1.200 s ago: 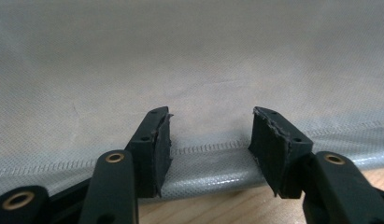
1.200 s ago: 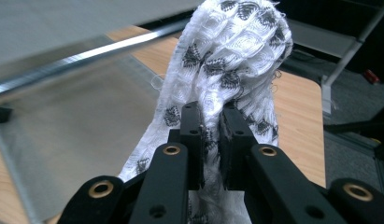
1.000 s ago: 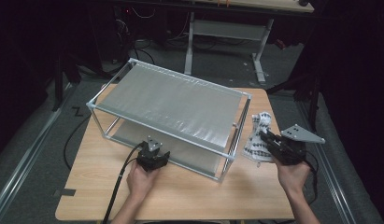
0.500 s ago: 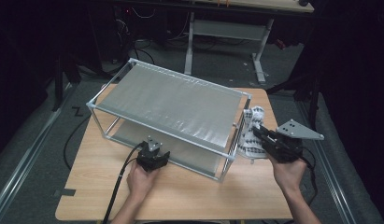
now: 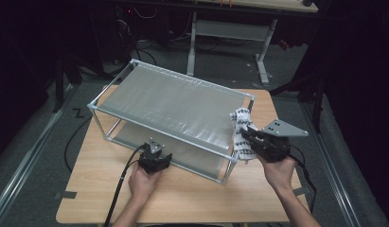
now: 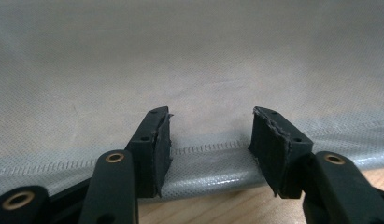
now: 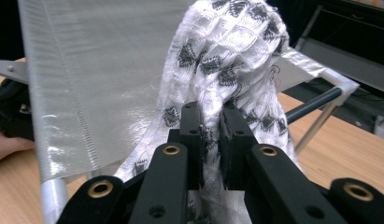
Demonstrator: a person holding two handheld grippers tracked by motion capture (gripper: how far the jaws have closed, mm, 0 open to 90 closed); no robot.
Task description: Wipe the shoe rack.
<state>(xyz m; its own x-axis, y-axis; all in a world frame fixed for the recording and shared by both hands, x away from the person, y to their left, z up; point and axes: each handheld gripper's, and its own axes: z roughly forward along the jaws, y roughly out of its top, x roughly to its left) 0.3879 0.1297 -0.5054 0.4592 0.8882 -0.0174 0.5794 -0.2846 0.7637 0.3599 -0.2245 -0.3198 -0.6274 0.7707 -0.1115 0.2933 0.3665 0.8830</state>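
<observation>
A metal-framed rack (image 5: 103, 101) with two grey fabric shelves stands on the wooden table (image 5: 192, 194). My left gripper (image 5: 155, 147) rests at the front edge of the lower shelf (image 6: 199, 158). It is open, and the stitched hem lies between its pads (image 6: 158, 140) without being pinched. My right gripper (image 5: 245, 135) is beside the rack's right end and is shut on a white cloth with dark patterns (image 5: 239, 124). In the right gripper view the cloth (image 7: 227, 46) bunches up above the closed gripper (image 7: 212, 140), against the top shelf's corner (image 7: 339, 84).
Another table's metal legs (image 5: 192, 42) stand on the floor beyond the far edge. A black cable (image 5: 121, 184) trails from the left gripper over the near table edge. Bare wood lies in front of the rack, between the two hands.
The right gripper has carried the cloth leftward and slightly up, from beside the rack to against its right end. The left gripper has stayed in place.
</observation>
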